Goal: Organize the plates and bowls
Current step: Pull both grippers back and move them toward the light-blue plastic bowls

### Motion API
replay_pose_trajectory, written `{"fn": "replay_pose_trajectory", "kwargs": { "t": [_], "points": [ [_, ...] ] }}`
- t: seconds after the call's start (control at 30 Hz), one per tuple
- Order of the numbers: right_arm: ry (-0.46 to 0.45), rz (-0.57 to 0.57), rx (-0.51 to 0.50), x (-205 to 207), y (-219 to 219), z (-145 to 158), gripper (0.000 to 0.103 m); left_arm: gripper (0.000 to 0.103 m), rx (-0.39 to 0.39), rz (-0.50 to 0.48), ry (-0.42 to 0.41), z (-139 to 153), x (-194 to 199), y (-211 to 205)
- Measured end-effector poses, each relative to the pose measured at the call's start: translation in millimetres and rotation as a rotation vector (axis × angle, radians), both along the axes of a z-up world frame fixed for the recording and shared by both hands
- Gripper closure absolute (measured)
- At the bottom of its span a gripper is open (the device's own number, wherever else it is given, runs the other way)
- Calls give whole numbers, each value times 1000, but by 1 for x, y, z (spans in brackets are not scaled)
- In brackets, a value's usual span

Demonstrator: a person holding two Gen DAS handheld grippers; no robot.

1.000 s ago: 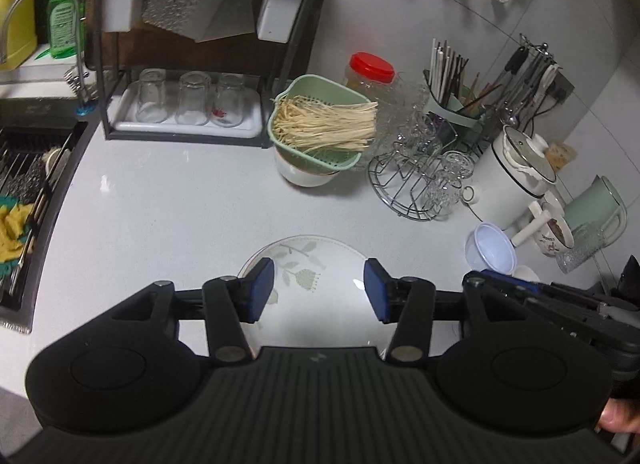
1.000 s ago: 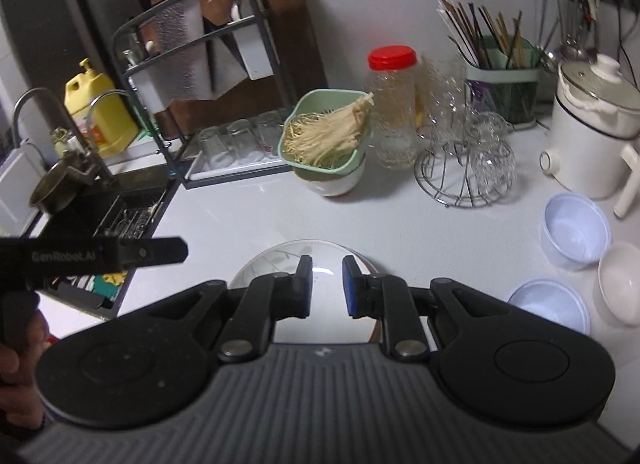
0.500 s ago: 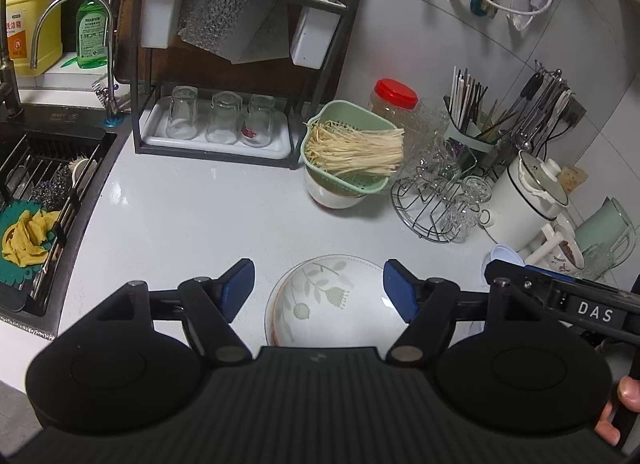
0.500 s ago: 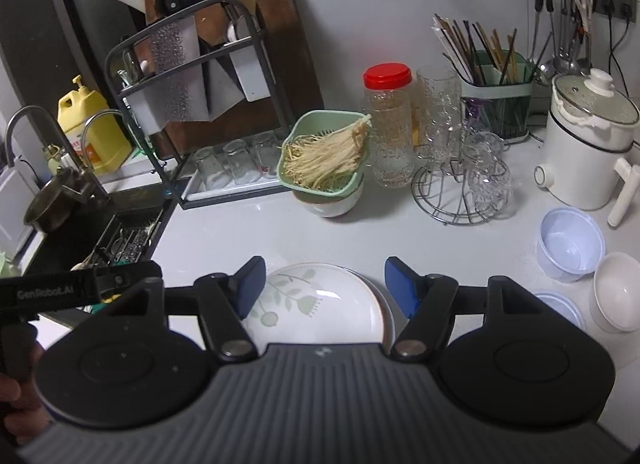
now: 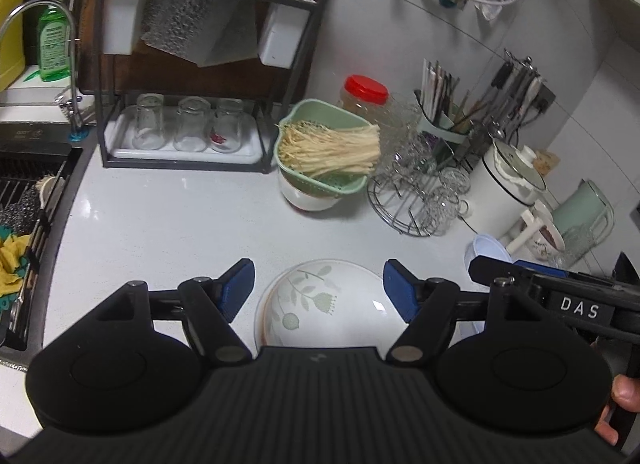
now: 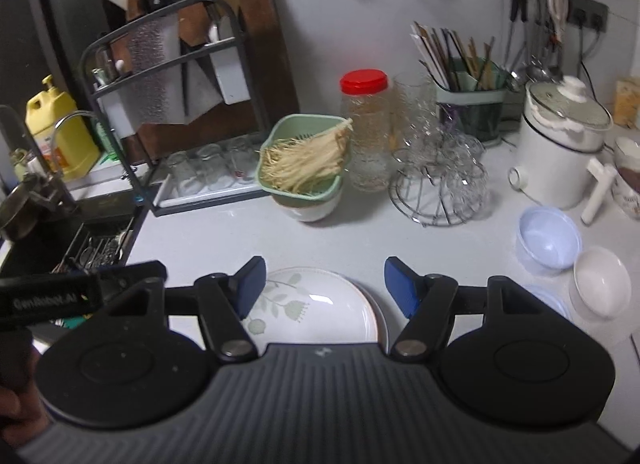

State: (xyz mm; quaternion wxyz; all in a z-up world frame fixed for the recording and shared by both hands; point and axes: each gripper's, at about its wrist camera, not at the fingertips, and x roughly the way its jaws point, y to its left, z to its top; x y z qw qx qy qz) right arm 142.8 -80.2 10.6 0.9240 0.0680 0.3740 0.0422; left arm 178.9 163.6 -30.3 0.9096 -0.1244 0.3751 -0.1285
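My left gripper (image 5: 318, 288) is spread wide, holding nothing, above the floral plate (image 5: 328, 304) lying flat on the white counter (image 5: 160, 232). My right gripper (image 6: 325, 286) is also wide apart and empty over the same plate. Pale blue bowl (image 6: 549, 239) and white bowl (image 6: 602, 282) sit to the right, near the white pot (image 6: 560, 152)

The white plate (image 6: 320, 304) carries a pale green leaf-and-flower print, and the fingertips (image 6: 250, 284) either side of it are blue on black frames. Behind the plate a mint-green colander (image 6: 304, 160) holds cream-coloured noodles above a white bowl, with a red-lidded jar (image 6: 365, 132) to its right. Right of the plate sit a pale lilac bowl (image 6: 548, 240) and a plain white bowl (image 6: 602, 282).
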Motion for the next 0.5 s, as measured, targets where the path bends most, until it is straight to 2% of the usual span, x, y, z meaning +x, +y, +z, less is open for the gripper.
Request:
{"fn": "replay_pose_trajectory", "kwargs": {
  "t": [0.5],
  "points": [
    [77, -218, -22, -26, -23, -13, 35, 28, -28, -209, 22, -21, 7, -32]
  ]
}}
